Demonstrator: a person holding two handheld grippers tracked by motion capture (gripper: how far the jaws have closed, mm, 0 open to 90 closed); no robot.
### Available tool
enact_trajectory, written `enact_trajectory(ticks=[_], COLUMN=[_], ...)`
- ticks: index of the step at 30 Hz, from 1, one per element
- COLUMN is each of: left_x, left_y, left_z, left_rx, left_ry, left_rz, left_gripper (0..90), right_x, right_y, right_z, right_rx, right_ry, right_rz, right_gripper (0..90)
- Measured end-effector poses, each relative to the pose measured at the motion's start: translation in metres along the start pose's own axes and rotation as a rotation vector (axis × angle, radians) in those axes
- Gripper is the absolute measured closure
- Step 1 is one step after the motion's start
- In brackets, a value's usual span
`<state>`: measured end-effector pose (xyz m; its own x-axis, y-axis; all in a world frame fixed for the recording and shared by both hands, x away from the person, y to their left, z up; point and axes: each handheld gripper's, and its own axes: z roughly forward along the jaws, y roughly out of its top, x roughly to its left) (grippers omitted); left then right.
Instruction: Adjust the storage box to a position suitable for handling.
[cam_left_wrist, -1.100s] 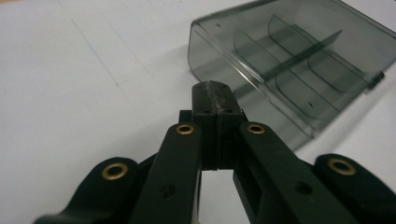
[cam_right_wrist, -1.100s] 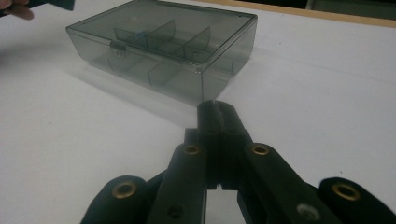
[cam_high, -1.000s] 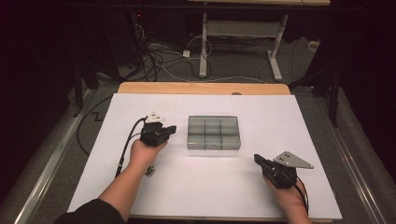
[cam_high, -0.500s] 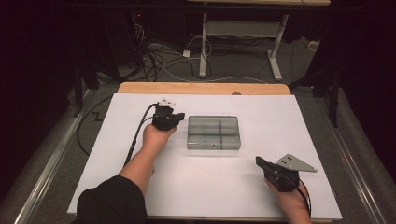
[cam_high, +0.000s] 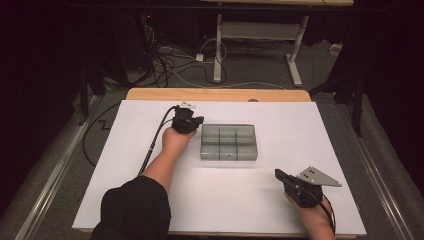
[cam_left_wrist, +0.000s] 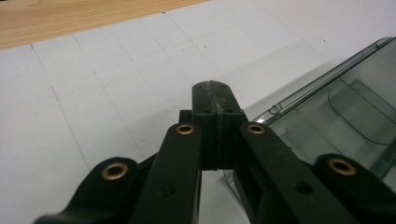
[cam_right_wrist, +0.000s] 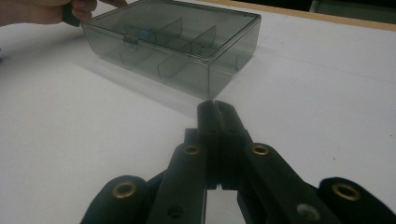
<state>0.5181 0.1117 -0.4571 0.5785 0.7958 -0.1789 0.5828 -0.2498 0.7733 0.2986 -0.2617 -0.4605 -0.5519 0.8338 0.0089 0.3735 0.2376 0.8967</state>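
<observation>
Nearest to me, my right gripper (cam_high: 278, 174) rests low on the white table (cam_high: 250, 200), at the near right, well apart from the box (cam_high: 228, 142). Its jaws are pressed together with nothing between them, and they point across the sheet toward the box's near corner.

Farther out, the box sits about mid-table, squarely on the sheet. It is a shallow smoked-clear plastic case with a flat lid and thin dividers that split it into a grid of small compartments. A small latch (cam_right_wrist: 130, 39) shows on the front wall, with a blue dot just beside it. The lid lies flat and looks closed. I cannot tell whether any compartment holds something; they look empty through the plastic.

Beyond that, my left gripper (cam_high: 199, 121) is up at the box's far left corner, just beside it. Whether it touches the box I cannot tell. In the left gripper view its jaws meet tip to tip, gripping nothing, with the lid's rim (cam_left_wrist: 322, 81) running off to their right.

I judge the work barely begun: the left tool is placed at the box as if to steady or nudge it, nothing is gripped, and the lid is not yet lifted. Opening the latch and raising the lid seem to be what is left.
</observation>
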Motion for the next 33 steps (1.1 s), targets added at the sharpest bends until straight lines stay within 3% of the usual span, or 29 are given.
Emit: enact_trajectory(ticks=[8,10,11,14,19,20,21,22,23,30,33], left_x=[-0.004,-0.003,-0.003,-0.01,-0.038,-0.038,-0.05,-0.05,-0.059,-0.081,-0.091], left_y=[-0.002,-0.004,-0.005,-0.01,-0.032,-0.032,-0.042,-0.042,-0.051,-0.075,-0.088], left_z=[0.006,0.006,0.005,-0.002,-0.027,-0.027,-0.034,-0.034,-0.043,-0.067,-0.078], left_rx=[0.0,-0.007,-0.007,0.007,0.031,0.031,0.014,0.014,0.018,0.029,0.023], left_ry=[-0.015,-0.03,-0.03,-0.025,-0.025,-0.025,-0.036,-0.036,-0.045,-0.071,-0.08], left_rz=[0.012,-0.029,-0.031,-0.006,0.053,0.053,0.042,0.042,0.059,0.084,0.097], left_gripper=[87.6,87.7,87.7,87.7,87.7,87.7,87.7,87.7,87.7,87.7,87.7], right_x=[-0.002,-0.001,-0.001,-0.001,-0.006,-0.006,-0.005,-0.005,-0.005,-0.008,-0.019], right_y=[-0.001,-0.002,-0.002,-0.002,-0.003,-0.003,-0.002,-0.002,-0.002,0.001,0.007], right_z=[-0.002,-0.001,-0.001,-0.001,-0.002,-0.002,-0.002,-0.002,-0.001,0.005,0.017], right_rx=[0.004,0.01,0.01,0.011,0.012,0.012,0.012,0.012,0.011,0.015,0.027], right_ry=[0.0,0.001,0.002,0.004,-0.008,-0.008,-0.008,-0.008,-0.007,-0.013,-0.038], right_rz=[0.006,0.012,0.011,0.01,0.031,0.031,0.025,0.025,0.026,0.031,0.048], right_gripper=[90.0,90.0,90.0,90.0,90.0,90.0,90.0,90.0,90.0,90.0,90.0])
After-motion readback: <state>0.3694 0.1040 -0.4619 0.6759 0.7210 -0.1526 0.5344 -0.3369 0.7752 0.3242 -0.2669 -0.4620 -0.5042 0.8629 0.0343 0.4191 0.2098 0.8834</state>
